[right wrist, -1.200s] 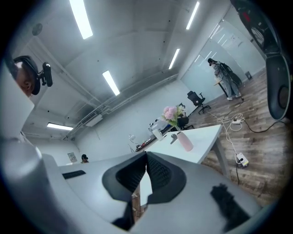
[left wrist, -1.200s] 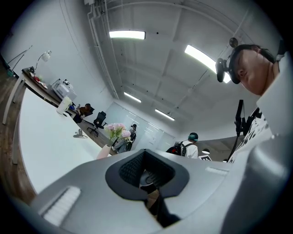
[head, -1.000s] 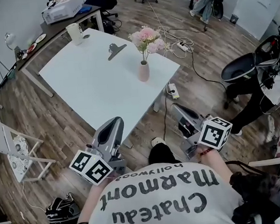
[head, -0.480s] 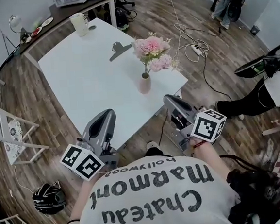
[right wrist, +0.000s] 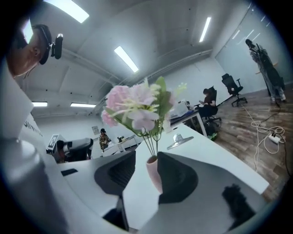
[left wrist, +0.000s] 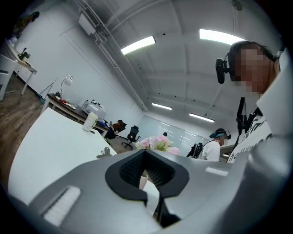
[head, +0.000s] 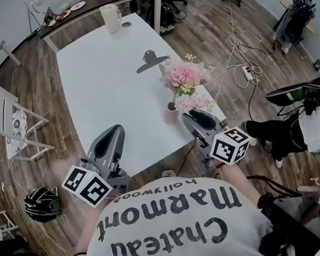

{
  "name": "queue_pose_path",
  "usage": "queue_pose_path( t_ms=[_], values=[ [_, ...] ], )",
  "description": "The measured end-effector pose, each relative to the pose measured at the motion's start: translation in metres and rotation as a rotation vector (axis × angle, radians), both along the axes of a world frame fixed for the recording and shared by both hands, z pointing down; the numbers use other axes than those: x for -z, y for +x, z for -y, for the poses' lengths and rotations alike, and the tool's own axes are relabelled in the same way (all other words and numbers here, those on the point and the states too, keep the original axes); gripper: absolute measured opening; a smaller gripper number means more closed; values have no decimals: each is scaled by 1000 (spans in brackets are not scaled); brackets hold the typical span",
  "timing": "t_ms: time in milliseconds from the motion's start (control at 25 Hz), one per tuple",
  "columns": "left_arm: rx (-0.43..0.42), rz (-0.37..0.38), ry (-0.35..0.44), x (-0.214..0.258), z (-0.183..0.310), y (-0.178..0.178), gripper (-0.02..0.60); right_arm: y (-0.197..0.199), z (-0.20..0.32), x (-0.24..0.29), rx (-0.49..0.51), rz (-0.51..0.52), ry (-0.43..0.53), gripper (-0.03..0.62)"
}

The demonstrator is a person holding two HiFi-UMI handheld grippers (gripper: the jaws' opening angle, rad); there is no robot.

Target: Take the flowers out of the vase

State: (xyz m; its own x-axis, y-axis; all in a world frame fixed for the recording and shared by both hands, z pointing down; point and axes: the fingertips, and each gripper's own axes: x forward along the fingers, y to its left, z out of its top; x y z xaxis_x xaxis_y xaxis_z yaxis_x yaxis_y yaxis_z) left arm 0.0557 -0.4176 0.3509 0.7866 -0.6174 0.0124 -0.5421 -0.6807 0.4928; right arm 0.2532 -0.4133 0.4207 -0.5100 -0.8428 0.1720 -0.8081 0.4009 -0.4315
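A small pink vase (head: 171, 114) stands near the right edge of the white table (head: 100, 85), with pink flowers (head: 184, 78) upright in it. My right gripper (head: 195, 119) is right beside the vase. In the right gripper view its jaws have just been opening; the vase (right wrist: 154, 176) and stems stand between them with the pads clear of both, and the flowers (right wrist: 135, 107) are above. My left gripper (head: 114, 131) hangs over the table's near edge, left of the vase. Its tips (left wrist: 145, 153) meet with nothing held, and the flowers (left wrist: 155, 144) show beyond.
A metal binder clip (head: 150, 58) lies behind the vase and a white mug (head: 110, 17) stands at the far end. A white chair (head: 10, 129) and a helmet (head: 42, 203) are on the left. Cables with a power strip (head: 250, 72) and a seated person (head: 294, 129) are on the right.
Both grippers have come forward from the floor side to the table. The right one has closed in on the vase; the left now reaches over the near edge.
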Motion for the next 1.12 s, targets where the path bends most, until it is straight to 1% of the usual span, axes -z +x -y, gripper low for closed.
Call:
queue_pose_path(
  t_ms=[120, 240, 320, 440, 560, 640, 680, 720, 760, 880, 1000, 1120],
  values=[
    [60, -4, -13, -9, 10, 4, 6, 1, 20, -8, 55, -18, 15, 166],
    [110, -6, -30, -15, 12, 7, 6, -1, 36, 0, 111, 35, 56, 170],
    [138, 4, -39, -18, 12, 4, 6, -6, 47, 5, 151, 54, 78, 176],
    [176, 31, -53, -22, 10, -2, 6, -15, 61, 7, 209, 49, 92, 189],
    [220, 48, -53, -25, 3, -6, 6, -21, 64, 5, 259, 33, 104, 189],
    [247, 54, -51, -24, -2, -10, 6, -24, 64, 4, 279, 42, 105, 185],
    [256, 57, -50, -23, -4, -12, 6, -25, 64, 5, 283, 46, 105, 159],
    [262, 59, -49, -22, -5, -13, 6, -25, 64, 6, 283, 46, 106, 116],
    [266, 62, -49, -21, -7, -14, 6, -26, 64, 7, 283, 39, 108, 100],
    [270, 70, -41, -18, -11, -16, 6, -26, 62, 7, 285, 11, 118, 80],
    [267, 76, -26, -14, -12, -17, 6, -25, 61, 10, 272, 3, 135, 52],
    [264, 67, -23, -14, -14, -21, 6, -25, 57, 19, 256, -8, 169, 37]
  ],
)
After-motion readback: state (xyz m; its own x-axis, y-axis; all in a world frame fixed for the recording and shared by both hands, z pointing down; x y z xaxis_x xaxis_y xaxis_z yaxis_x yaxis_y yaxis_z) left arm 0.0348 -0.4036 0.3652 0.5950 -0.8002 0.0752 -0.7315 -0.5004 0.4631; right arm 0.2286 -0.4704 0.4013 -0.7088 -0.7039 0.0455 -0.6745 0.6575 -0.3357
